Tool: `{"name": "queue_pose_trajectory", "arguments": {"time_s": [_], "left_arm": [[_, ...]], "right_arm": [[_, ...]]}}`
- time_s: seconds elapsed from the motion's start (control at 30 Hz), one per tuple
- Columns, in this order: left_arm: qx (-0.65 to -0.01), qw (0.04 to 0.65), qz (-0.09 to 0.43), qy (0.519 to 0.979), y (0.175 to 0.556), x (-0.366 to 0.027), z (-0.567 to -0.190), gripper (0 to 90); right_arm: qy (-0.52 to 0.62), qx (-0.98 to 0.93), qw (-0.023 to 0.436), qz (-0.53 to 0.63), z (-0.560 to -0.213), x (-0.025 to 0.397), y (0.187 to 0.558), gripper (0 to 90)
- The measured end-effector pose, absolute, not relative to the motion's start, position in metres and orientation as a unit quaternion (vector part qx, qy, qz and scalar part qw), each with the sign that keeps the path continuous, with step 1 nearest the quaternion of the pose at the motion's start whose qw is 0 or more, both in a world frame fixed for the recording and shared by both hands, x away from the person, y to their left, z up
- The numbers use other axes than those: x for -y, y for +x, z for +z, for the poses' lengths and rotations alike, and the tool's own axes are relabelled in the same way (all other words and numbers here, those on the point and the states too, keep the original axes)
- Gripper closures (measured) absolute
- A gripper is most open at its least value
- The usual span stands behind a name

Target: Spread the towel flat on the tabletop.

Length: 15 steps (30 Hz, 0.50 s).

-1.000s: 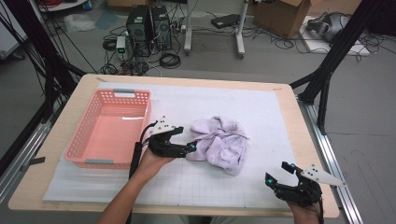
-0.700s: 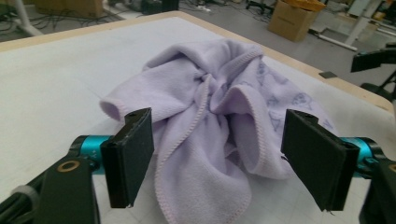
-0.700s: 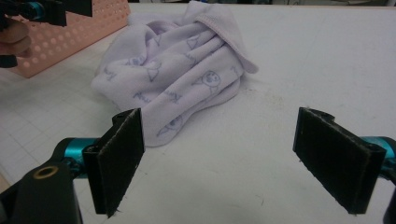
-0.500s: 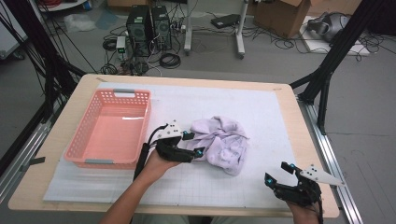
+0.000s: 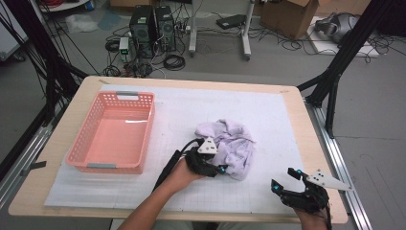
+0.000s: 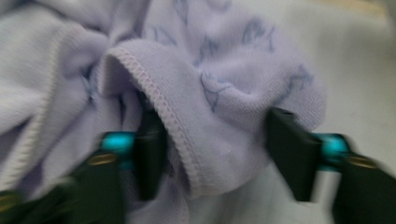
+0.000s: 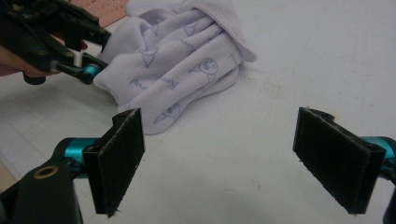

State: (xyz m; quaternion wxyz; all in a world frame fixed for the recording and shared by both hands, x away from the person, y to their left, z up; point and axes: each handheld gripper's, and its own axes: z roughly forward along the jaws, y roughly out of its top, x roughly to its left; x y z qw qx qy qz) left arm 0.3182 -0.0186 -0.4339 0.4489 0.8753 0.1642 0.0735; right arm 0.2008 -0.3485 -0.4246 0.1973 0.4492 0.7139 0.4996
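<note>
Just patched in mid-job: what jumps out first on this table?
The crumpled lilac towel at the middle of the white mat, with the left gripper at its near edge, jaws open around a hemmed fold. Left of it sits an empty pink basket. The right gripper waits open at the table's near right corner, apart from the towel.

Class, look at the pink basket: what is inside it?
The pink basket holds nothing that the high view shows: its bare floor is visible through the open top. The near wall hides a thin strip of that floor.
</note>
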Motion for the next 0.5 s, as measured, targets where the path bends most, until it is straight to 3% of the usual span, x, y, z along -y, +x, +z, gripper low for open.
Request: {"name": "queue_pose_trajectory", "arguments": {"time_s": [0.03, 0.07, 0.17, 0.27, 0.5], "left_arm": [[-0.162, 0.459, 0.074, 0.87, 0.317, 0.019, -0.433, 84.6], [-0.157, 0.47, 0.074, 0.865, 0.316, 0.019, -0.432, 86.6], [-0.145, 0.521, 0.077, 0.838, 0.315, 0.012, -0.421, 87.2], [-0.174, 0.575, 0.085, 0.795, 0.322, 0.001, -0.4, 87.3], [-0.224, 0.596, 0.116, 0.763, 0.353, -0.011, -0.367, 87.5]], "right_arm": [[0.448, -0.716, 0.196, 0.498, -0.425, 0.348, 0.201, 15.4], [0.447, -0.717, 0.195, 0.499, -0.426, 0.348, 0.202, 15.5], [0.445, -0.72, 0.189, 0.497, -0.428, 0.346, 0.206, 17.2], [0.44, -0.73, 0.18, 0.491, -0.432, 0.338, 0.215, 17.2], [0.403, -0.758, 0.168, 0.484, -0.427, 0.317, 0.244, 20.5]]}}
